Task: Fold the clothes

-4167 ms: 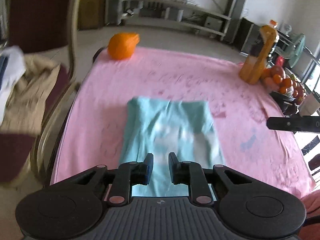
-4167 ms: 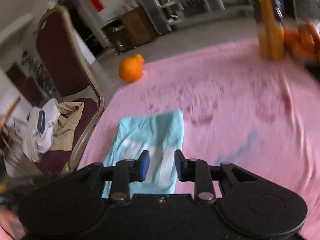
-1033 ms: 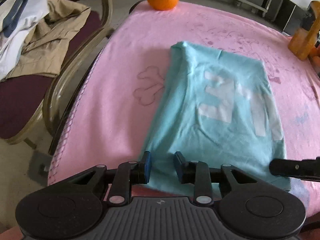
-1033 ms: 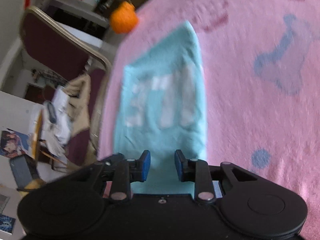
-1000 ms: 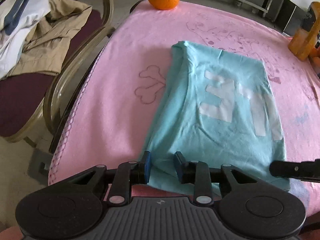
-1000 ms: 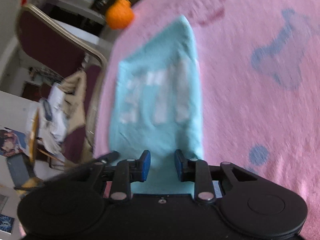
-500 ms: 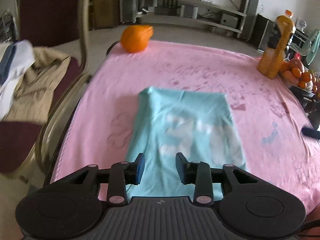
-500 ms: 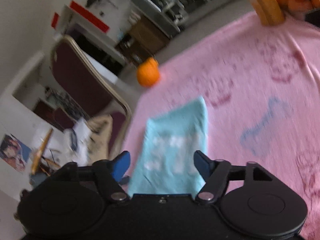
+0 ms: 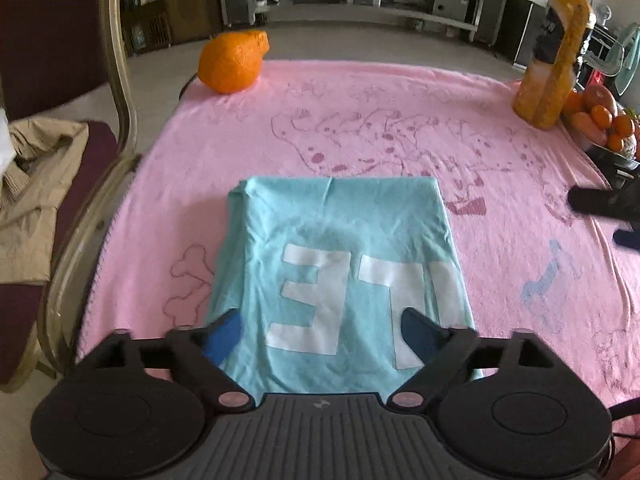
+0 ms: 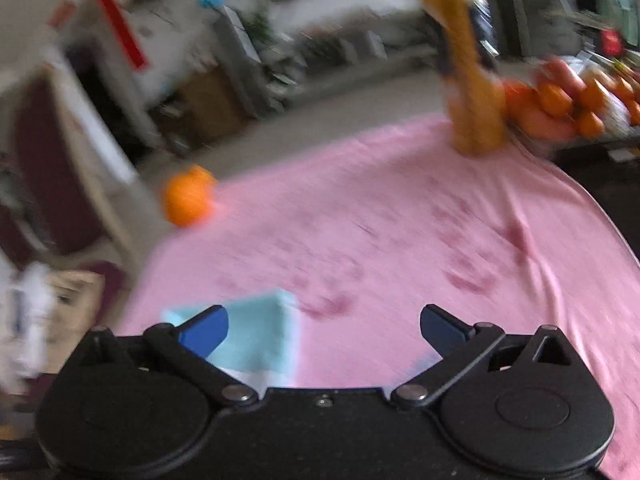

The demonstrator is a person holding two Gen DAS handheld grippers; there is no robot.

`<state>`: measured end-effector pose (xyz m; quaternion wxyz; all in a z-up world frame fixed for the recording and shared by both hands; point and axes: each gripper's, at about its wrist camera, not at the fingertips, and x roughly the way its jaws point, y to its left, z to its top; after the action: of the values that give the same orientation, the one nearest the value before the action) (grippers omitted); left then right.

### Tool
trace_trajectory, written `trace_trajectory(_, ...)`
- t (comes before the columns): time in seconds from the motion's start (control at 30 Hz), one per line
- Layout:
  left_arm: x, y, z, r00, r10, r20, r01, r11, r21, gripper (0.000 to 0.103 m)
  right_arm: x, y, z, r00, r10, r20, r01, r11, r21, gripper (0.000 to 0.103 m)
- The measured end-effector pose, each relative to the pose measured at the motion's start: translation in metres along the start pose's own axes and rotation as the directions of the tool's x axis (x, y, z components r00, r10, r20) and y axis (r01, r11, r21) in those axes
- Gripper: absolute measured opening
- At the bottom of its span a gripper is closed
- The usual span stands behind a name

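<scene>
Both grippers' jaws are opening, released from the flat rectangular-folded teal shirt (image 9: 336,256)

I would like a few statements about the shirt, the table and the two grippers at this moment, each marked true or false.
1. The light blue T-shirt lies folded on the pink blanket. True.
2. The left gripper is clamped on the shirt. False: its jaws are opening wide and press on nothing.
3. An orange plush toy sits at the blanket's far corner. True.
4. The juice bottle lies on its side. False: it stands upright.
5. The right gripper holds the shirt's corner. False: its jaws are opening, holding nothing.
</scene>
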<state>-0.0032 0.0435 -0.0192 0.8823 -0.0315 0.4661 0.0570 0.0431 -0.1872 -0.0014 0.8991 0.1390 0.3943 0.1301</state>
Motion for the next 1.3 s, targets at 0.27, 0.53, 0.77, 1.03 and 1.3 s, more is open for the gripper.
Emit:
trace_trajectory(0.27,0.01,-0.005,-0.007,0.999,-0.038,-0.012,0.038,0.999,-0.005,0.095,0.026,0.015,-0.019,0.988,-0.154,-0.026,0.152,0.987,-0.059,0.103)
trace_trajectory(0.53,0.015,-0.009,-0.008,0.994,-0.098,-0.042,0.099,0.995,0.027,0.097,0.025,0.018,-0.022,0.996,-0.084,-0.011,0.082,0.993,-0.088,0.103)
trace_trajectory(0.77,0.014,-0.017,-0.012,0.993,-0.113,-0.038,0.115,0.991,0.07,0.072,0.018,0.015,-0.019,1.0,0.017,0.021,-0.015,0.996,-0.086,0.103)
trace_trajectory(1.03,0.014,-0.004,-0.012,0.993,-0.114,-0.04,0.114,0.993,0.013,0.049,0.018,0.004,-0.016,0.997,0.075,-0.008,-0.075,0.997,-0.017,0.103)
trace_trajectory(1.3,0.007,0.003,-0.013,0.99,-0.142,0.002,0.142,0.99,-0.016,0.047,0.021,-0.017,-0.015,0.997,0.04,-0.061,-0.033,0.993,0.118,0.094)
